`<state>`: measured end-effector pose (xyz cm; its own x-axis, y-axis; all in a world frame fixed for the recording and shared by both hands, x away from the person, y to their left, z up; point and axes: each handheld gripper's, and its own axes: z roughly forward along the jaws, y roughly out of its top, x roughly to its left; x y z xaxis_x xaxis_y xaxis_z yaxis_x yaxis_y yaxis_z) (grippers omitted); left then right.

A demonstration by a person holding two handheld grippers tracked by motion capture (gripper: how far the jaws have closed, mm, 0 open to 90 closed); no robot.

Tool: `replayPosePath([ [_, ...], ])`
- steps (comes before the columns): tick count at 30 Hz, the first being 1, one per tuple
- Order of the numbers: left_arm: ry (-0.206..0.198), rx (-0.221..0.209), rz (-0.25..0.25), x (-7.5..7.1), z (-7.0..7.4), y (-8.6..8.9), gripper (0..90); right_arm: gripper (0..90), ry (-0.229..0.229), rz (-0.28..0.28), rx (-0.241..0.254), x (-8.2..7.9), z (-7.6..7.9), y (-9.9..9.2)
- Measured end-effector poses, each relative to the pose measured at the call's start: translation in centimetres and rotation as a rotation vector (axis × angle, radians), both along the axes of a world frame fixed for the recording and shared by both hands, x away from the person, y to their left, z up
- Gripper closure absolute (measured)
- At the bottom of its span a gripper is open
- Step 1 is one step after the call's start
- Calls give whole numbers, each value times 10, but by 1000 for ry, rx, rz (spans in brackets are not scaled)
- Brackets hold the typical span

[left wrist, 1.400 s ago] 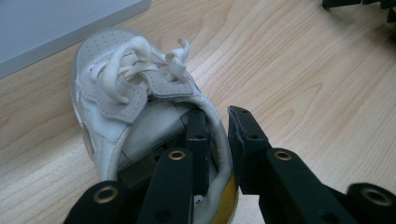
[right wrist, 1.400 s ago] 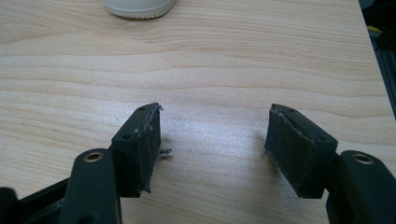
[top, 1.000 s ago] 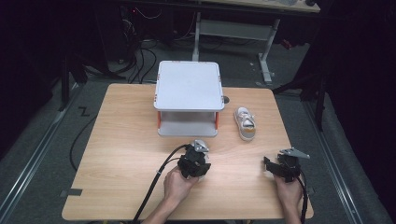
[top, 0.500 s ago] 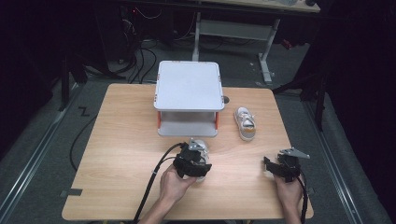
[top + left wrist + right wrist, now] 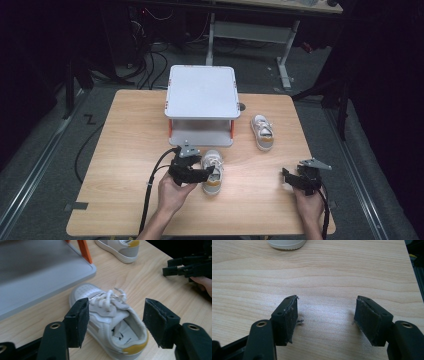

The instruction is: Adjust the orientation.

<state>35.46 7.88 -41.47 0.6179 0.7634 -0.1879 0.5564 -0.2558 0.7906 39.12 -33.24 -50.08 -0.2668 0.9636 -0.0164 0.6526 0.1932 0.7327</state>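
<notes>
Currently —
left gripper [image 5: 200, 175]: jaws just opened wide, near shoe [image 5: 212, 171] between them, pads clear
near shoe: on table [image 5: 125, 150], 6 o'clock of rack [image 5: 202, 107]
right gripper [image 5: 295, 181]: wide, empty
far shoe [image 5: 262, 132]: 3 o'clock of rack, untouched
progress: first shoe looks released; second shoe left

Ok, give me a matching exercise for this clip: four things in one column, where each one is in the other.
Things:
1. near shoe
2. far shoe
3. grey two-tier stand
4. right gripper

Places:
A. table's back middle
B. between the left gripper's open jaws
C. right of the stand
D. near the table's front right corner, empty

Pairs: 1-B, 2-C, 3-A, 4-D
</notes>
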Motion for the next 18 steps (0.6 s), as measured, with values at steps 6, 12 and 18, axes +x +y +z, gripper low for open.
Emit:
replayPosePath([
  [6,-32,19,48,-2,-1,19,374,352,0,1,0,0,0,0],
  [12,-44,-15,123,-4,-7,48,365,352,0,1,-1,0,0,0],
  [18,-50,-28,175,-5,-14,71,357,352,0,0,-1,0,0,0],
])
